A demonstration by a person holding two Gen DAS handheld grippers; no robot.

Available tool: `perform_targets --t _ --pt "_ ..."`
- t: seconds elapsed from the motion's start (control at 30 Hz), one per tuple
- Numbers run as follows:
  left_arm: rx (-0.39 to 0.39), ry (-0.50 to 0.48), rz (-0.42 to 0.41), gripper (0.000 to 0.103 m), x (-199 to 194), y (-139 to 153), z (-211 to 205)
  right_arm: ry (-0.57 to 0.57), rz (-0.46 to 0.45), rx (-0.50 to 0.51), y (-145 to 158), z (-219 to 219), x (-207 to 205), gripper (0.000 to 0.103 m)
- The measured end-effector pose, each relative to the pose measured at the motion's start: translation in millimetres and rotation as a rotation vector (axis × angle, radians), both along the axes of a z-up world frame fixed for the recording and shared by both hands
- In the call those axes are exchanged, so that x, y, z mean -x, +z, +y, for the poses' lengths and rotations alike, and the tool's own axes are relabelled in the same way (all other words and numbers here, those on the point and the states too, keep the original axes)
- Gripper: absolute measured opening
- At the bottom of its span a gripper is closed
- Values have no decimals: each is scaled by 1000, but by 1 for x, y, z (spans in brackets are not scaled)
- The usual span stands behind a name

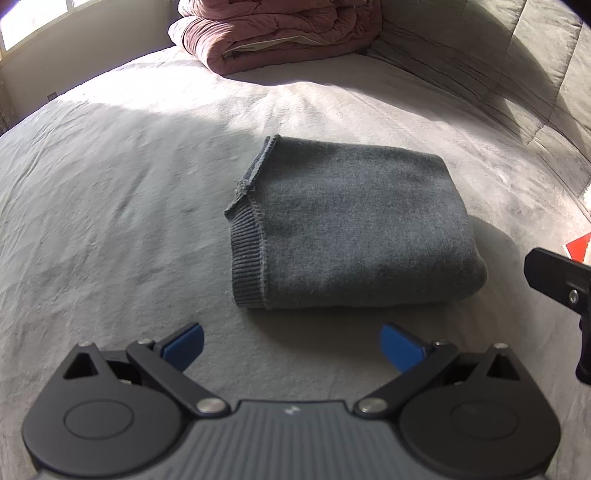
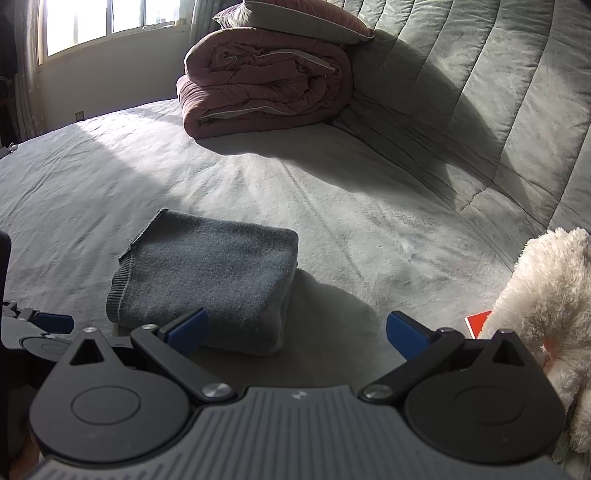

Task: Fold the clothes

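Observation:
A grey knit sweater [image 1: 351,225] lies folded into a compact rectangle on the pale bed cover [image 1: 110,221], ribbed hem toward the left. My left gripper [image 1: 291,343] hovers just in front of it, open, blue pads apart and holding nothing. In the right wrist view the same folded sweater [image 2: 210,280] sits ahead and to the left. My right gripper [image 2: 295,328] is open and empty, its left pad near the sweater's near right corner. The right gripper's black body shows at the right edge of the left wrist view.
A rolled maroon quilt [image 2: 266,77] with a pillow on top sits at the far end of the bed. A quilted grey headboard [image 2: 480,92] runs along the right. A white plush toy [image 2: 546,314] and a red card [image 2: 478,321] lie at the right. A window [image 2: 103,22] is at far left.

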State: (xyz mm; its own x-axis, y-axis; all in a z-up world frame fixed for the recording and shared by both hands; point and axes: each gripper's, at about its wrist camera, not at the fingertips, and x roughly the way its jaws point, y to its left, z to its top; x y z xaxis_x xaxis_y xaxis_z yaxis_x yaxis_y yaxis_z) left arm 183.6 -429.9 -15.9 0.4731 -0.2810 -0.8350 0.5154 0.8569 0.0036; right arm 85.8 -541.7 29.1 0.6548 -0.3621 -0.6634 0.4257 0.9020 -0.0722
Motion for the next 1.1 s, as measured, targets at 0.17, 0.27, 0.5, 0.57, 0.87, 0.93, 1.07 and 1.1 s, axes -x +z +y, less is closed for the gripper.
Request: perform_targets --t 0.17,0.27,0.5,0.57,0.87,0.93,1.07,1.1 --pt "5 0 -2 102 1 1 1 15 -3 -6 2 3 -1 103" --pt "8 1 -2 102 1 1 2 15 -5 -6 3 4 0 103" --pt "7 -5 -3 102 1 1 1 20 -5 -9 2 4 -1 103" --pt "8 -6 -4 102 2 2 1 22 -5 -9 2 5 -1 103" --pt "11 -10 -7 102 3 2 1 28 -7 -8 2 6 -1 103" --pt "10 -11 -8 102 4 3 1 28 -6 -7 2 6 -2 103" --pt "10 -17 -3 102 4 3 0 27 -1 -4 2 8 -3 103" --pt "13 -15 2 102 3 4 1 23 0 -9 3 7 -2 103"
